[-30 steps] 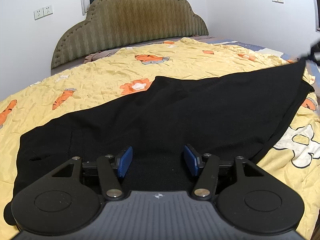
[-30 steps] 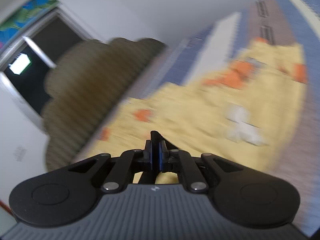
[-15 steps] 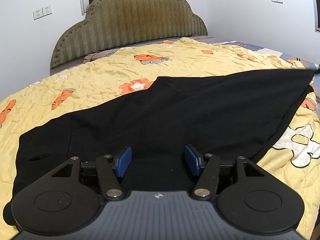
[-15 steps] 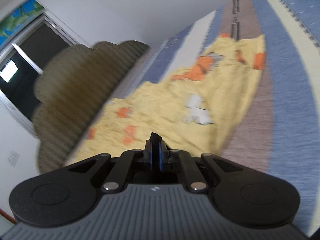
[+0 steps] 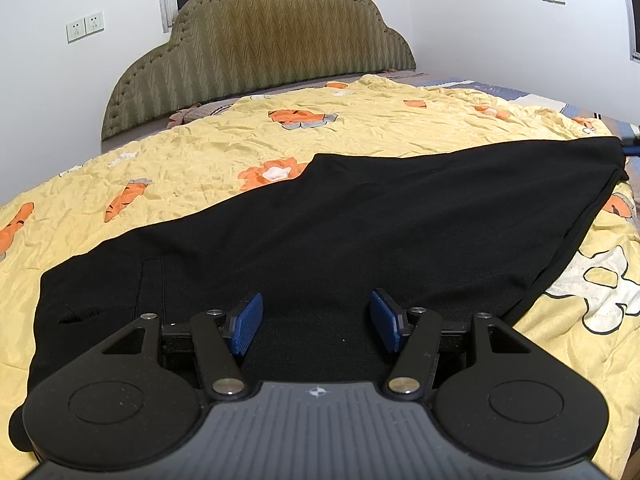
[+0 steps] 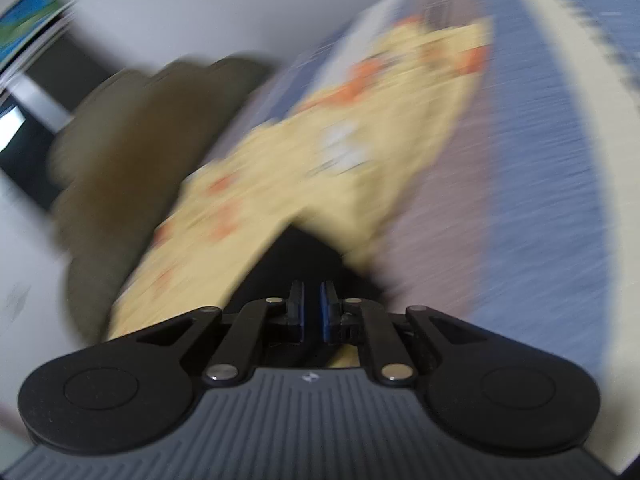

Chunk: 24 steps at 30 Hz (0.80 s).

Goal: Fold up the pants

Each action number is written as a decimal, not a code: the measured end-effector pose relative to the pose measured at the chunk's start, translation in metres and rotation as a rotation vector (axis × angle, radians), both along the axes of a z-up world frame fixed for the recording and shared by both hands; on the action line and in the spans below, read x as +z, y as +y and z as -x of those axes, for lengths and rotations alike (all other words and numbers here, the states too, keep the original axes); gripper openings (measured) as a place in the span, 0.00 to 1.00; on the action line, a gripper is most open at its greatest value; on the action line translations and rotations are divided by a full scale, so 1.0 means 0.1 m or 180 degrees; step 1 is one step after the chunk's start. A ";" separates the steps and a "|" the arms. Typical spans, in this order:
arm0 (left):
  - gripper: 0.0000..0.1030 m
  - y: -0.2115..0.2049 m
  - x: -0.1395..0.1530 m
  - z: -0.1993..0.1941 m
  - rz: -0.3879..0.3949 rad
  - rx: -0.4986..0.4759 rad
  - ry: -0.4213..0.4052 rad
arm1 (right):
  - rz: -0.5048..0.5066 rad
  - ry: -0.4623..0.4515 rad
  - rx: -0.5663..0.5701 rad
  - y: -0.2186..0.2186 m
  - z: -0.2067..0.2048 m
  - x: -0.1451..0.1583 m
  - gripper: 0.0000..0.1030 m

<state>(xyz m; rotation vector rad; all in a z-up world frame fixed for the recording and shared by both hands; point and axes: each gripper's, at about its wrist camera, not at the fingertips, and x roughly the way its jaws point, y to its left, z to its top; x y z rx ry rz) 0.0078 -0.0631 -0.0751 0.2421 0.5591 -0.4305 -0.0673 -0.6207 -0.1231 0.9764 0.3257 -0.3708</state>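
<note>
Black pants [image 5: 360,232] lie spread across the yellow bedspread [image 5: 224,148], their waist end at the left and their leg end reaching the bed's right edge. My left gripper [image 5: 316,316] stands open low over the near part of the pants, blue pads [image 5: 246,322] wide apart with nothing pinched. In the blurred right wrist view, my right gripper [image 6: 312,314] is at the leg end of the pants [image 6: 296,256]. Its jaws are opening, a narrow gap shows between the pads, and the black cloth lies just ahead and under them.
A padded olive headboard [image 5: 260,40] stands at the far end of the bed, against white walls. A striped blue and brown sheet [image 6: 540,200] shows beyond the bedspread's right edge. Wall sockets [image 5: 85,28] sit at the left.
The leg end of the pants, held up at the right, has come down onto the bed. My right gripper sank with it and its pads have parted. The left gripper has not moved.
</note>
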 end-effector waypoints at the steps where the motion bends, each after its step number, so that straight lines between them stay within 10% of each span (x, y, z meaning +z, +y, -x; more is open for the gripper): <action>1: 0.57 0.00 0.00 0.00 -0.0007 0.0001 -0.0004 | 0.0055 -0.0049 0.0221 0.15 -0.06 0.06 0.14; 8: 0.58 0.00 0.01 0.01 0.0013 -0.0003 0.0007 | 0.1712 0.0138 0.1599 1.61 -0.42 0.50 0.21; 10: 0.58 0.00 0.01 0.01 0.0026 -0.0004 0.0013 | 0.1961 0.0191 0.1741 1.84 -0.50 0.49 0.41; 16: 0.61 0.02 0.01 0.00 0.0072 -0.0011 0.0038 | 0.2131 0.0778 0.2056 2.00 -0.48 0.36 0.43; 24: 0.62 0.01 0.02 0.00 0.0070 -0.0009 0.0046 | 0.1232 0.0214 0.1671 1.76 -0.15 0.31 0.35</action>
